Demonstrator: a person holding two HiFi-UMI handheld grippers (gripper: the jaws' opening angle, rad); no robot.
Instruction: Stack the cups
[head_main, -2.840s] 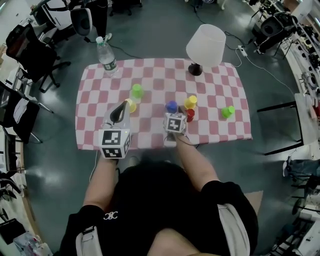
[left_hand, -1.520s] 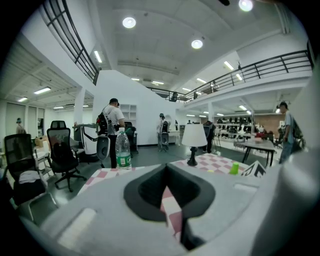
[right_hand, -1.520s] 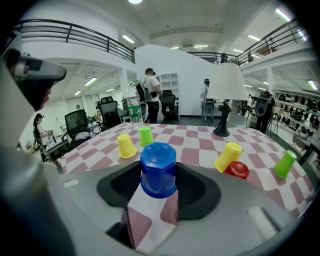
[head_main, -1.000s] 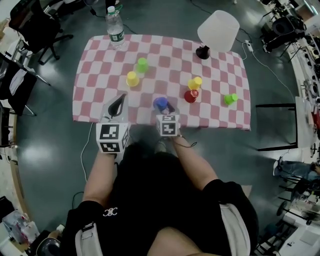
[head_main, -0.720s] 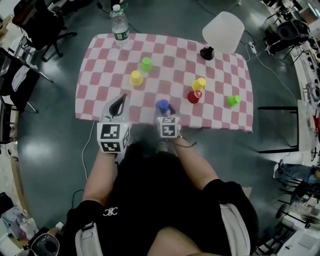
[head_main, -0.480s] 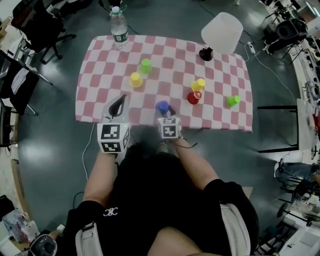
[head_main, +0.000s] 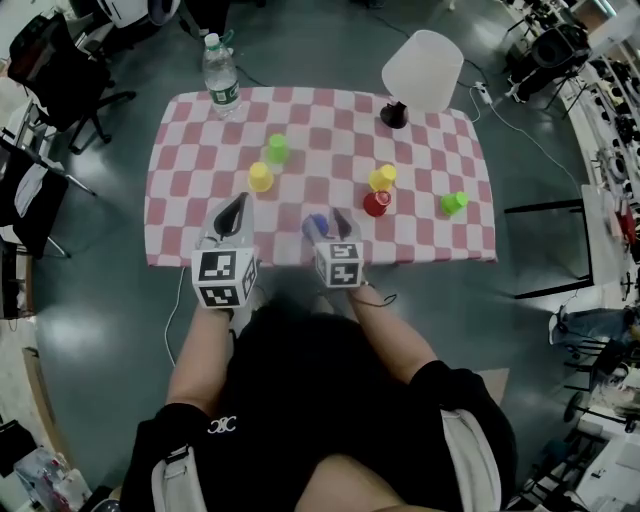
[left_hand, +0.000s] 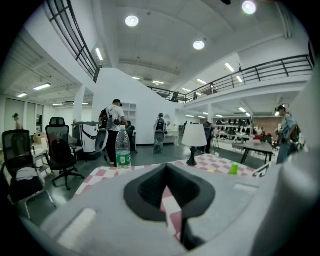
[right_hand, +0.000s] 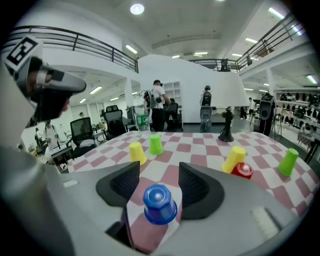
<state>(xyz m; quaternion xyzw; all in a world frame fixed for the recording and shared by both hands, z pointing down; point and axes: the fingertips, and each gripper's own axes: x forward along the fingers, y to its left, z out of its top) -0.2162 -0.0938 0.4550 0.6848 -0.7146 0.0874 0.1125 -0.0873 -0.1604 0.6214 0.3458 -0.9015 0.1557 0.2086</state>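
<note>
Table: a pink-and-white checked table (head_main: 330, 130) was seen from above, with the cups scattered over it.
Blue cup: the blue cup (right_hand: 159, 203) was found upside down close to the near edge, roughly mid-length, sat right between the right gripper's jaws.
Right gripper: the right gripper (right_hand: 159, 170) was held open around that cup. Its jaws had just been opening and a bit of gap could be seen on both sides, so the cup wasn't being squeezed.
Left gripper: the left gripper (head_main: 235, 203) was held over the near edge, toward the left corner. Its jaws were brought together with nothing between them.
Left pair: the left yellow cup (head_main: 260, 177) and the left green cup (head_main: 276, 149) were set near each other but apart in the left half, with the green one nearer the far edge.
Right pair: the right yellow cup (head_main: 381, 178) was tilted against the red cup (head_main: 376, 203), a bit right of the middle.
Lone cup: the right green cup (head_main: 453, 203) was parked close to the right edge, well apart from the rest.
Extras: a water bottle (head_main: 221, 83) was stood at the far left corner, and a lamp (head_main: 415, 75) by the far edge toward the right corner.
</note>
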